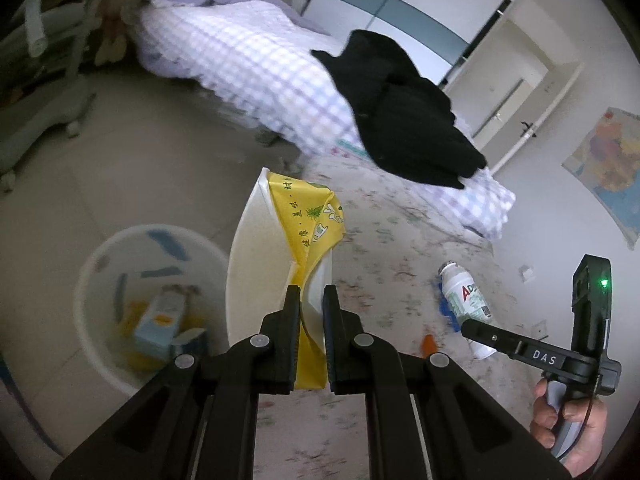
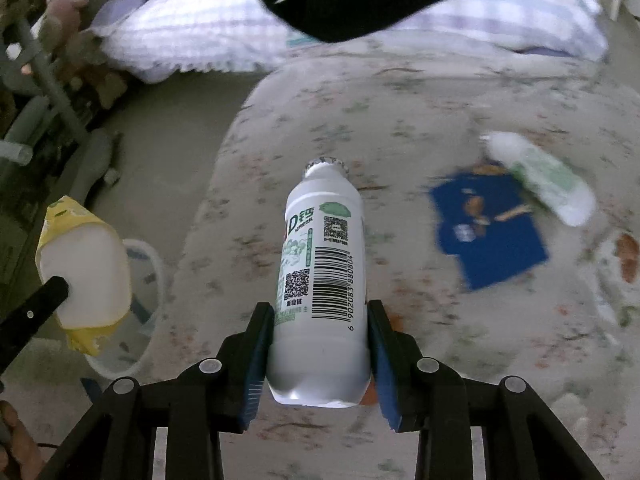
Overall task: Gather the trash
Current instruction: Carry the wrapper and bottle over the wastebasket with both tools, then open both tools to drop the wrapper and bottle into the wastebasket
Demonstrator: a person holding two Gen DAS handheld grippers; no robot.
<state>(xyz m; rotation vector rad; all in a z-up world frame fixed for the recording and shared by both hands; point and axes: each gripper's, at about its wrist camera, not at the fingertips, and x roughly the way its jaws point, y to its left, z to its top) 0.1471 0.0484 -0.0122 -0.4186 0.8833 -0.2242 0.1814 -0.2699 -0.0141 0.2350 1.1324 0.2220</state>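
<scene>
Two loads held: my left claw [image 1: 312, 300] pinches the yellow-white cup [image 1: 276, 264], right claw [image 2: 320, 320] clamps the bottle [image 2: 322, 280]. Carry step; bin [image 1: 92, 264] sits left-below, so next swing over, release.

Black tool [image 1: 312, 296], silver rivets, blue pads [image 2: 256, 364], white "DAS" lettering.

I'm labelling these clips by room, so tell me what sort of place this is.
Most likely a bedroom at home. A bed with a checked quilt and dark clothing fills the view, and a wardrobe with sliding doors stands behind. A map hangs on the wall.
</scene>
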